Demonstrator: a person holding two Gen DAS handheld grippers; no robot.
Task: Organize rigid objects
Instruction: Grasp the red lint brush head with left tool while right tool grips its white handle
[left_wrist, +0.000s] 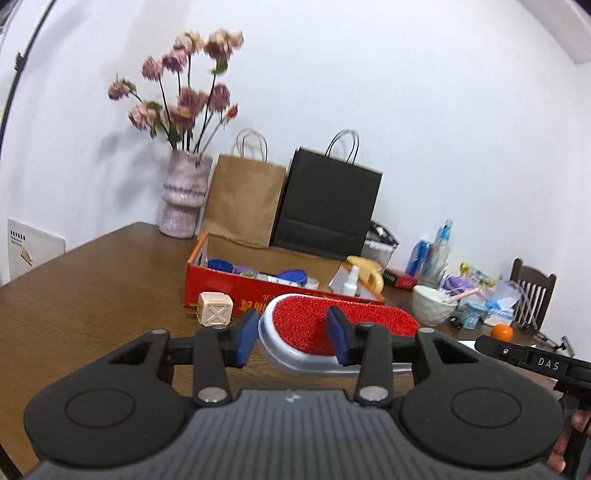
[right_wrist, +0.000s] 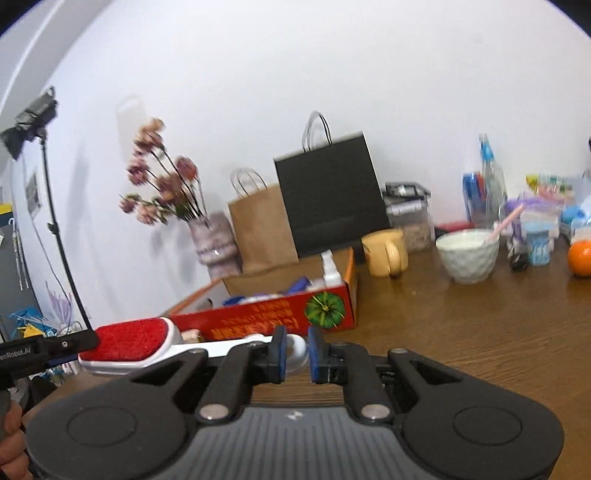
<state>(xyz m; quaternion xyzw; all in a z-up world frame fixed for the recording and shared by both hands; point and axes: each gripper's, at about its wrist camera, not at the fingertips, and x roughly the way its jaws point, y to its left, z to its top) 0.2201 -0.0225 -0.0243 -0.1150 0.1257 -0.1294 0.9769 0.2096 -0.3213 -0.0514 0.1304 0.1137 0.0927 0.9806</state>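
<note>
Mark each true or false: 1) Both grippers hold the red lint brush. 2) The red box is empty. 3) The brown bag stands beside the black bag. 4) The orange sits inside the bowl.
1) True: the left gripper clamps the lint brush head, the right gripper its white handle.
2) False: the red box holds several items.
3) True: brown bag, black bag.
4) False: the orange lies on the table, apart from the bowl.

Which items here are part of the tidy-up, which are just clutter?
In play:
lint brush, held by left gripper at the head and right gripper at the handle
red box
plug adapter

Lying about:
vase
brown bag
black bag
yellow mug
bowl
orange
</note>
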